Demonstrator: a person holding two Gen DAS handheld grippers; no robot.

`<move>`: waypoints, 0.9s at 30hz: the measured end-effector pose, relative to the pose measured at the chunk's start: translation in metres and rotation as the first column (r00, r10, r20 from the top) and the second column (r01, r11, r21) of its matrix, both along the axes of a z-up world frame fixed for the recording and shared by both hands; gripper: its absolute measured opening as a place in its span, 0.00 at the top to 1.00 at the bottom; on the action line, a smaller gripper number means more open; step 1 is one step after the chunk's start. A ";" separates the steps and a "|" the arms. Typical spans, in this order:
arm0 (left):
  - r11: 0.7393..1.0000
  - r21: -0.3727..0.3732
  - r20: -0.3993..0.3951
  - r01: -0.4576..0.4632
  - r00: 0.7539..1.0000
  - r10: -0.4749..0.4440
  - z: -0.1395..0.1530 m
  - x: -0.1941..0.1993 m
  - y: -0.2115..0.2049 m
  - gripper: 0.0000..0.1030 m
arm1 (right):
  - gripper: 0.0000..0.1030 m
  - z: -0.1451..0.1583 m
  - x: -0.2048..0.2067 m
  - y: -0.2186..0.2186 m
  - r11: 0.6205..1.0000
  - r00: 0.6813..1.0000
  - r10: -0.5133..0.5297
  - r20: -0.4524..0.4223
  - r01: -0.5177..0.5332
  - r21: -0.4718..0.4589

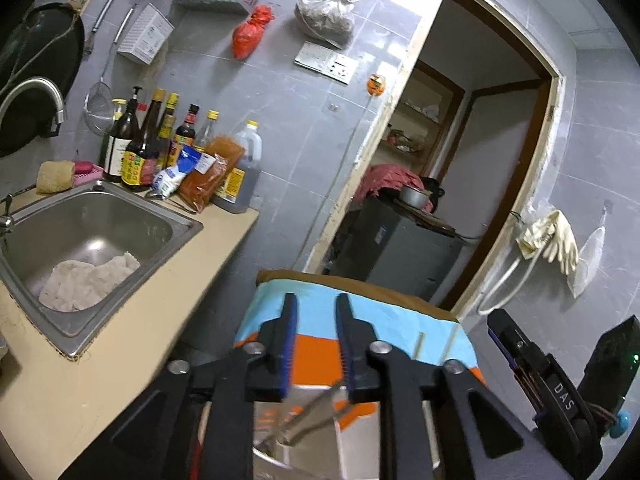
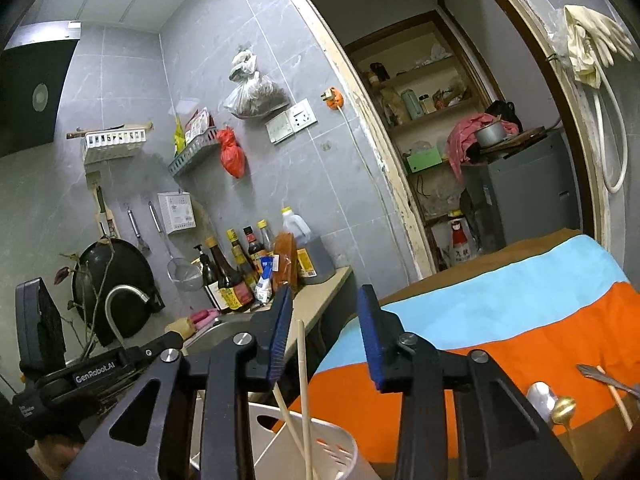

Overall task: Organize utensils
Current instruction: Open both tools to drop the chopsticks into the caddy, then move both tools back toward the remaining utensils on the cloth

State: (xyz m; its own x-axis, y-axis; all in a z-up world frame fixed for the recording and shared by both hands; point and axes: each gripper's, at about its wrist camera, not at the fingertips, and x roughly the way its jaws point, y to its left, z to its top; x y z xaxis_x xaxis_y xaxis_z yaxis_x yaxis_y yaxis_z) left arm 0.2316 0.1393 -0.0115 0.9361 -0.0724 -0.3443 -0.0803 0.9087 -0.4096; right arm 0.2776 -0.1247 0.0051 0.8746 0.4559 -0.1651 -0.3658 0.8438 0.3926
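Observation:
In the right wrist view a white slotted utensil holder [image 2: 320, 446] stands below my open, empty right gripper [image 2: 326, 334], with two pale chopsticks [image 2: 304, 384] upright in it. A silver spoon [image 2: 540, 398], a gold spoon [image 2: 563, 408], a knife [image 2: 608, 378] and another chopstick [image 2: 618, 400] lie on the striped cloth [image 2: 520, 320] at the right. In the left wrist view my left gripper [image 1: 316, 338] is open above the cloth [image 1: 320, 322]; a metal utensil [image 1: 308, 412] shows blurred under its fingers, over the white holder [image 1: 276, 452]. I cannot tell if it touches them.
A steel sink [image 1: 96, 236] with a rag lies to the left, sauce bottles [image 1: 152, 148] behind it on the beige counter [image 1: 132, 332]. A wok [image 2: 116, 284], strainer and racks hang on the grey tiled wall. A doorway [image 2: 460, 140] opens ahead onto shelves and a grey cabinet.

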 end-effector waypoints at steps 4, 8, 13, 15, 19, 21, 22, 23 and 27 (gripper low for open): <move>1.000 0.000 0.017 0.023 1.000 -0.023 0.011 -0.007 -0.014 0.57 | 0.53 0.011 -0.007 -0.011 1.000 1.000 -0.006 0.002 0.006 -0.012; 0.998 0.027 0.026 0.049 0.998 -0.050 0.023 -0.008 -0.034 0.45 | 0.36 0.025 -0.013 -0.030 0.999 1.000 -0.026 0.004 0.026 -0.023; 0.997 0.052 0.058 0.062 0.996 -0.065 0.037 -0.011 -0.062 0.28 | 0.20 0.040 -0.021 -0.061 0.997 0.998 -0.067 0.017 0.067 -0.035; 0.996 0.065 0.073 0.062 0.995 -0.067 0.040 -0.012 -0.076 0.19 | 0.16 0.044 -0.023 -0.074 0.996 0.996 -0.085 0.017 0.086 -0.040; 0.992 0.116 0.087 0.049 0.994 -0.059 0.045 -0.013 -0.104 0.03 | 0.10 0.050 -0.024 -0.103 0.992 0.993 -0.119 0.000 0.119 -0.046; 0.988 0.146 0.090 0.044 0.994 -0.058 0.047 -0.013 -0.121 0.00 | 0.09 0.052 -0.027 -0.119 0.988 0.989 -0.145 0.007 0.145 -0.057; 0.987 0.154 0.087 0.045 0.994 -0.059 0.047 -0.012 -0.127 0.00 | 0.08 0.052 -0.029 -0.126 0.985 0.988 -0.156 0.009 0.157 -0.066; 0.985 0.164 0.080 0.049 0.995 -0.063 0.047 -0.011 -0.135 0.00 | 0.04 0.053 -0.030 -0.131 0.984 0.987 -0.163 0.010 0.163 -0.071; 0.983 0.172 0.067 0.070 0.994 -0.082 0.043 -0.008 -0.162 0.00 | 0.01 0.054 -0.034 -0.157 0.974 0.979 -0.202 0.006 0.201 -0.100</move>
State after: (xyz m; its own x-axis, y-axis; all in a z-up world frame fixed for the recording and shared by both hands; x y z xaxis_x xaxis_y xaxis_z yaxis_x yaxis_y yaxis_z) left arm 0.2237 -0.0228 0.0320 0.9532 -0.0909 -0.2884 0.0162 0.9678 -0.2513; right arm 0.2435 -0.2819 0.0587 0.9459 0.2515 -0.2051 -0.1827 0.9350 0.3040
